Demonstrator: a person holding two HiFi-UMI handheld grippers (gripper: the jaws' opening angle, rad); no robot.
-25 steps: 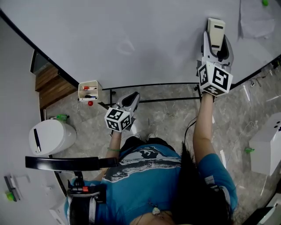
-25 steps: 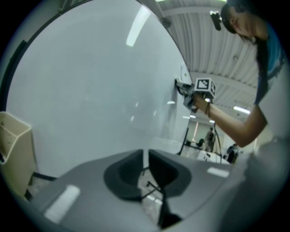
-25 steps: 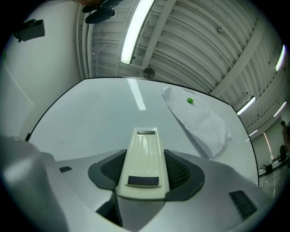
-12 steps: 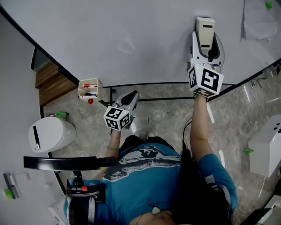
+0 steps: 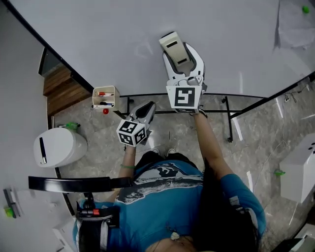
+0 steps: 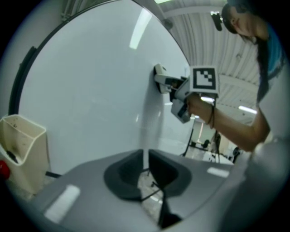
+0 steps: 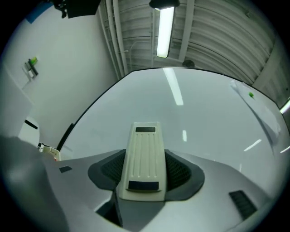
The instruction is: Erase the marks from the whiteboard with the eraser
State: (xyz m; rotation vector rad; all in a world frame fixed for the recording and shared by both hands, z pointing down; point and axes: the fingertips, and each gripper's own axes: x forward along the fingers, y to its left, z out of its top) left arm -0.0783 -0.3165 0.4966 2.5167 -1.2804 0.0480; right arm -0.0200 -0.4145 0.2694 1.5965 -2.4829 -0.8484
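Observation:
The whiteboard (image 5: pixel 98 29) fills the top of the head view, with a faint mark (image 5: pixel 142 49) still showing on it. My right gripper (image 5: pixel 178 53) is shut on the cream eraser (image 5: pixel 173 45), which lies against the board just right of that mark. In the right gripper view the eraser (image 7: pixel 143 158) sits between the dark jaws of my right gripper (image 7: pixel 144 174), against the whiteboard (image 7: pixel 195 118). My left gripper (image 5: pixel 149 108) hangs low below the board's edge, shut and empty. The left gripper view shows its jaws closed at my left gripper (image 6: pixel 146 167), and the eraser (image 6: pixel 159 72) farther off on the board.
A cream marker holder (image 5: pixel 105 97) with markers hangs at the board's lower left edge. The black stand bars (image 5: pixel 229 120) run under the board. A white bin (image 5: pixel 59 146) stands on the floor at left. A paper sheet (image 5: pixel 295 24) and green magnet (image 5: pixel 307 9) sit at the board's top right.
My right gripper has swept the eraser leftward across the board, toward the faint mark. The left gripper has stayed where it was.

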